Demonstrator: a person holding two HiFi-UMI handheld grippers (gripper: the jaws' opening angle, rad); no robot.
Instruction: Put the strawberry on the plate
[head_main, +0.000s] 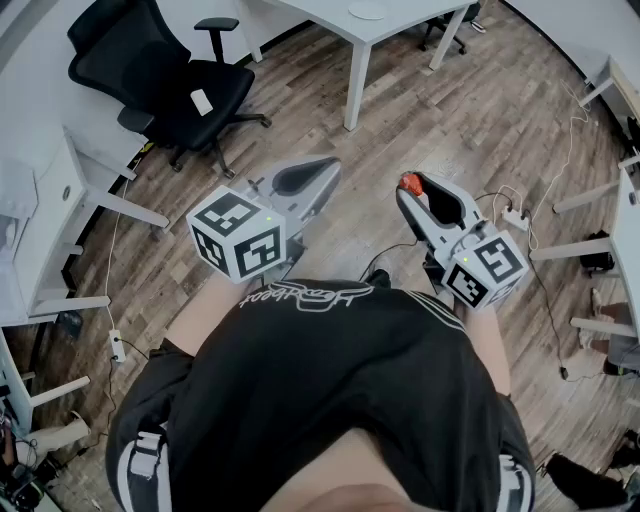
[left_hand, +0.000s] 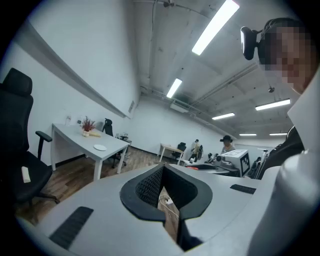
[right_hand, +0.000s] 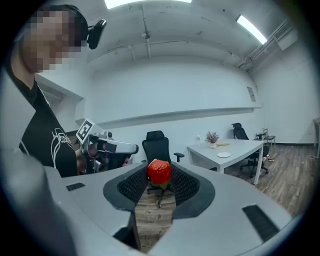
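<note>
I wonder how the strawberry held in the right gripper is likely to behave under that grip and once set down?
The strawberry sits small at the tips of the right gripper, so it is probably light. If real it likely bruises under hard squeezing; whether it is real cannot be told. Its rounded shape may roll when released.

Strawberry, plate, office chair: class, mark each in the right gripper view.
Red strawberry (right_hand: 159, 172): right gripper view, its red body.
Round white plate (right_hand: 223, 155): right gripper view, its centre.
Black office chair (right_hand: 156, 144): right gripper view, its backrest.
</note>
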